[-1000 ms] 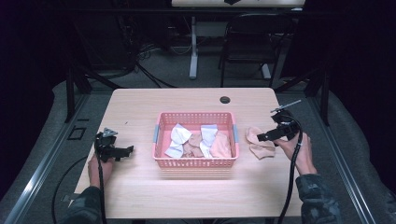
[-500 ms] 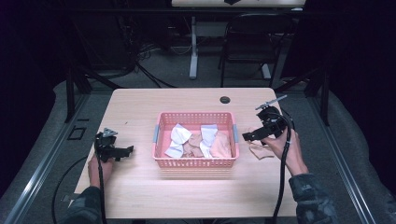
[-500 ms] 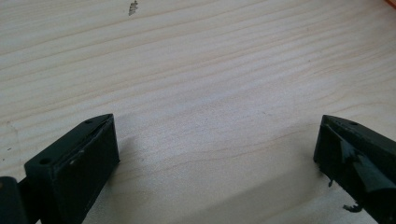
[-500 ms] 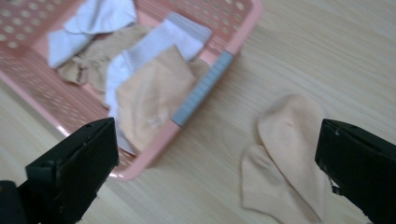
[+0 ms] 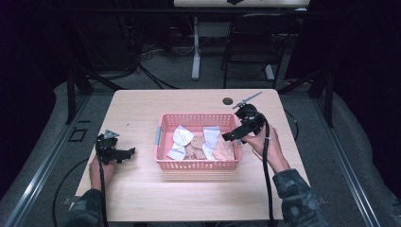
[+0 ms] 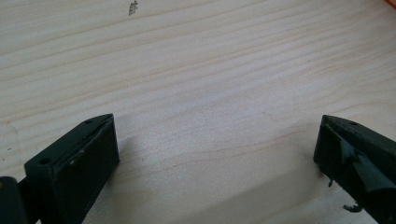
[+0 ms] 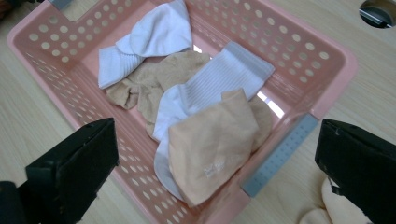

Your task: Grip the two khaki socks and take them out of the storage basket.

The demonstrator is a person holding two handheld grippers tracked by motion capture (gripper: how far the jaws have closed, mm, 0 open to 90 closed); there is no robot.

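A pink perforated basket (image 5: 162,124) (image 7: 327,70) stands mid-table. It holds two white socks (image 7: 159,32) (image 5: 180,137) and beige socks (image 7: 215,140) (image 5: 222,150) in a loose heap. My right gripper (image 5: 231,136) (image 7: 215,135) hovers open over the basket's right end, jaws wide apart above the topmost beige sock, with nothing between them. Another beige sock (image 7: 327,207) lies on the table just outside the basket, at the lower right of the right gripper view. My left gripper (image 5: 124,153) (image 6: 217,126) rests open over bare wood, left of the basket.
The light wooden table (image 5: 142,109) (image 6: 196,70) has a round black cable hole (image 5: 228,100) (image 7: 378,11) behind the basket. A grey label strip (image 7: 280,154) sits on the basket's rim. Beyond the table stand a chair (image 5: 255,42) and loose cables on the floor.
My right gripper has moved left, from beside the basket above the loose beige sock to over the basket's right end. The left gripper has stayed put.
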